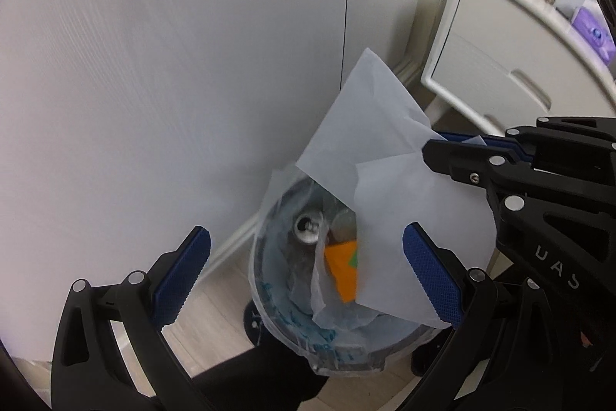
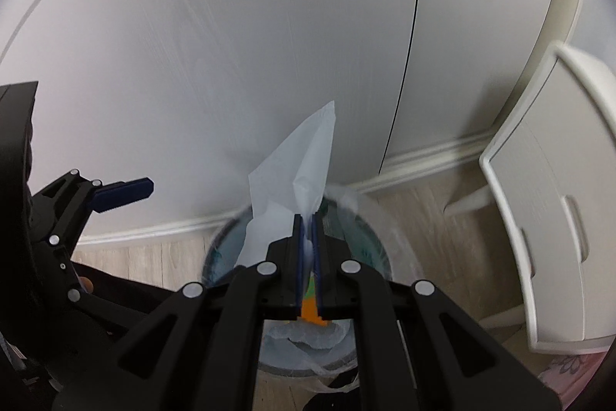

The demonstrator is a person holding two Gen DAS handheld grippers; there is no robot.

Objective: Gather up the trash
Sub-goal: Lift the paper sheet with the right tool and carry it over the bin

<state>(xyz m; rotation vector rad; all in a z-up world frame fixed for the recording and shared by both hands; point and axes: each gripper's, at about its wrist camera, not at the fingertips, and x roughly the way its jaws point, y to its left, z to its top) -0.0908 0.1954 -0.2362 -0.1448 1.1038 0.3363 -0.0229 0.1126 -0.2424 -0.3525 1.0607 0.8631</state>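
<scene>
While right gripper [image 2: 307, 237] jaws pinch white paper [image 2: 296, 176] above bin [image 1: 269, 303], left gripper [image 1: 304, 272] jaws gape empty.

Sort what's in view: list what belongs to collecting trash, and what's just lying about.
Job:
paper sheet, pinched in the right gripper above the bin
bin with clear liner
orange scrap and can inside the bin
left gripper, open, empty

Lying about:
white cabinet
purple item on the cabinet
baseboard
</scene>
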